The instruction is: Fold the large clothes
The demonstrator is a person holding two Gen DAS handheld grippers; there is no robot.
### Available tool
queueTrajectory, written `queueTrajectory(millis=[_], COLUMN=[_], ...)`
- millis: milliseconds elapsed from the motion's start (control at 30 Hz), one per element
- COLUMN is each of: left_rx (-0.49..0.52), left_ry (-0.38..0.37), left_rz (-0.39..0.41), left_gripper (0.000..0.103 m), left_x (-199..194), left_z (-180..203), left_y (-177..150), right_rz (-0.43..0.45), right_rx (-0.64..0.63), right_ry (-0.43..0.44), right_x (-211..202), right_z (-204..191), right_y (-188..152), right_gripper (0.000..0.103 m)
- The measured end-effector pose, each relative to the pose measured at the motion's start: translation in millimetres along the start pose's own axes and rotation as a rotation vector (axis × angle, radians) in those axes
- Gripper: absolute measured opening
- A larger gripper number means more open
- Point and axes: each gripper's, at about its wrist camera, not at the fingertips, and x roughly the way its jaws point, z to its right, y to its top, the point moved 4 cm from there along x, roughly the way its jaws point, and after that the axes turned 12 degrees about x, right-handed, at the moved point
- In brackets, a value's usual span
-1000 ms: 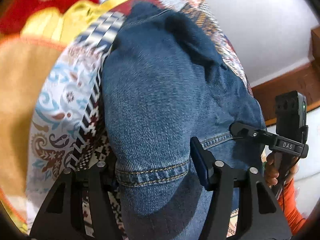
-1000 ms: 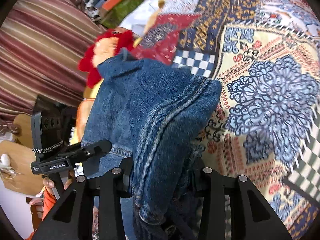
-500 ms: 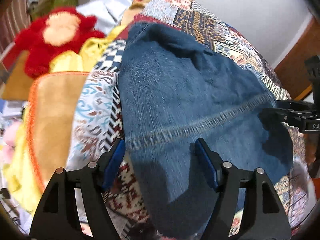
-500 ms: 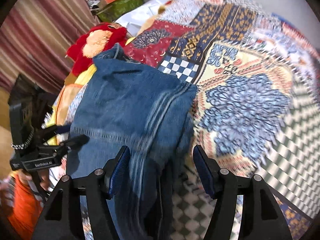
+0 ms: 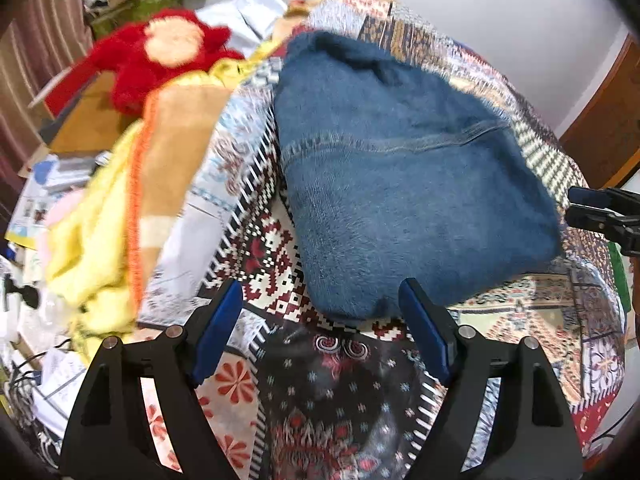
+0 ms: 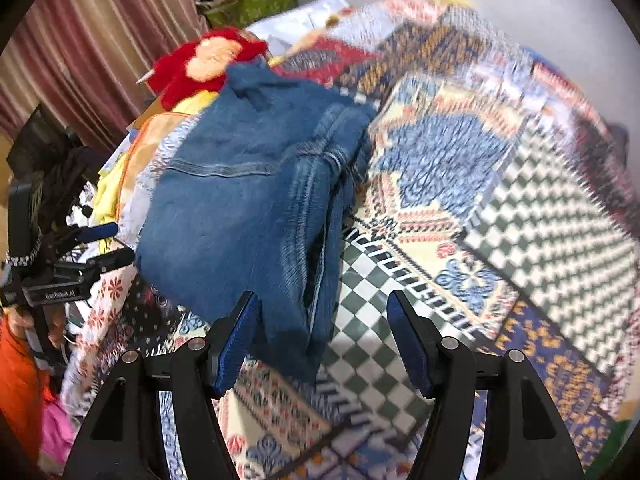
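The folded blue jeans (image 5: 400,200) lie in a thick stack on the patterned bedspread (image 5: 340,380). My left gripper (image 5: 320,292) hovers over their near edge. Its jaws are opening, and the blue pads (image 5: 218,328) stand clear of the denim. In the right wrist view the jeans (image 6: 240,208) show their layered side seams. My right gripper (image 6: 323,300) is open above their near corner, and its pads do not press the cloth. Each gripper also shows in the other's view: the right gripper (image 5: 576,205) at the jeans' right side, the left gripper (image 6: 110,243) at their left.
A red plush toy (image 5: 168,56) and a yellow and orange blanket (image 5: 160,160) lie left of the jeans. Clutter is piled at the bed's far left corner, by a striped curtain (image 6: 100,40). The bedspread (image 6: 480,160) stretches right of the jeans. A person's orange sleeve (image 6: 20,360) is at the left.
Both grippers were shut on the denim a second ago. They have let go, opened and drawn back and up. The jeans now lie flat on the bed.
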Motion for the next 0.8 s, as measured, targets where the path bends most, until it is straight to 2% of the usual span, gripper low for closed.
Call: queueTrajectory(millis=[167, 433, 600, 800], left_rx=[0.004, 0.062, 0.1, 0.102], left_ry=[0.031, 0.052, 0.105, 0.208], left_rz=[0.167, 0.549, 0.715, 0.859], left_gripper=[0.08, 0.08, 0.08, 0.08], left_x=[-66, -204, -259, -298], left_z=[17, 66, 96, 118], left_y=[20, 40, 30, 1], right_rz=[0.179, 0.546, 0.745, 0.863], right_rx=[-0.064, -0.06, -0.053, -0.046], right_ry=[0.0, 0.096, 0.105, 0.123], right_x=[-65, -192, -252, -290], right_z=[-24, -63, -80, -99], right_y=[-9, -21, -48, -89], right_gripper=[0.064, 0.064, 0.064, 0.064])
